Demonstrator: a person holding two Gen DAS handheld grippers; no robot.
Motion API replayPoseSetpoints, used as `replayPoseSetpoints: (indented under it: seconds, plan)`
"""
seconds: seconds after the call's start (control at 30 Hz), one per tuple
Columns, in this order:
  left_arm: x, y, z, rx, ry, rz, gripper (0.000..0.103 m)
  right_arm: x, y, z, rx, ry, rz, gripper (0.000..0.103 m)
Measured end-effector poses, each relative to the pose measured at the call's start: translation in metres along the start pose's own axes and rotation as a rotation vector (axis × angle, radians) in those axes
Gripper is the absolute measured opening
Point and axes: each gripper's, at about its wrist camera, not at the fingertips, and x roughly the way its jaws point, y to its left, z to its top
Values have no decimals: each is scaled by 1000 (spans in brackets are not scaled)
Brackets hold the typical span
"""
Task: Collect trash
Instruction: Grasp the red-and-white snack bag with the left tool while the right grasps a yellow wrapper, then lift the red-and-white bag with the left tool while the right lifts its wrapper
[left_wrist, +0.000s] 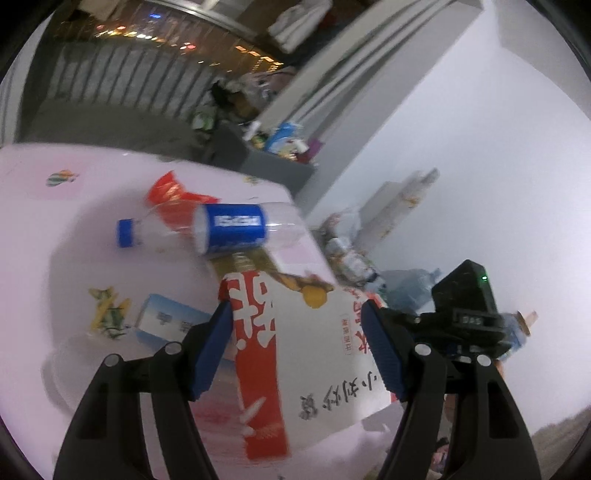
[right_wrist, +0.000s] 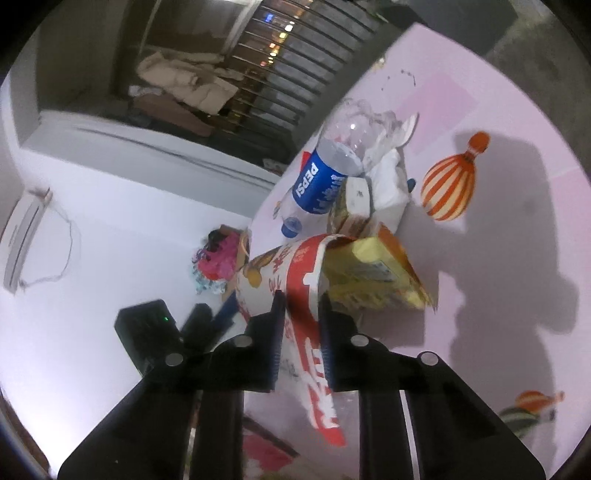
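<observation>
Blue pads on the left gripper (left_wrist: 297, 345) sit closest to the camera, spread wide, one on each side of a big red and white paper bag (left_wrist: 295, 354). The pads look like they touch the bag's sides, but the picture is blurry, so I cannot tell if they squeeze it. The right gripper (right_wrist: 303, 336) is almost closed and pinches a thin edge of the same bag (right_wrist: 295, 295), with the paper right between its two pads.

The bag lies on a pink table (left_wrist: 44, 206) near the table's corner. It looks light, thin and floppy. It will bend and crumple, and it could tear if pulled hard. I think the folded edge is the best place to hold it, because the flat middle would just slide.

A yellow packet (right_wrist: 373, 277) pokes out of the bag's open end. It looks light and crinkly.

Behind the bag lies an empty Pepsi bottle (left_wrist: 232, 229) on its side. It looks light, smooth and round, so it may roll or slip. Its middle, at the blue label, seems best to grab.

A small blue carton (left_wrist: 166, 321) lies just beside the left gripper's outer pad.
</observation>
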Motion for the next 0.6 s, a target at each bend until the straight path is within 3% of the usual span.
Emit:
replayPoseSetpoints:
  seconds: [0.2, 0.37, 0.47, 0.6]
  plan:
    - [1, -24, -19, 64, 33, -85, 68, -26, -7, -26, -71, -52, -27, 16]
    - [24, -30, -41, 76, 116, -74, 68, -25, -24, -42, -56, -30, -96, 22]
    - [29, -33, -51, 83, 118, -90, 68, -24, -34, -47, -33, -21, -115, 24]
    - [27, -39, -56, 131, 118, -52, 68, -27, -35, -47, -46, -45, -131, 14]
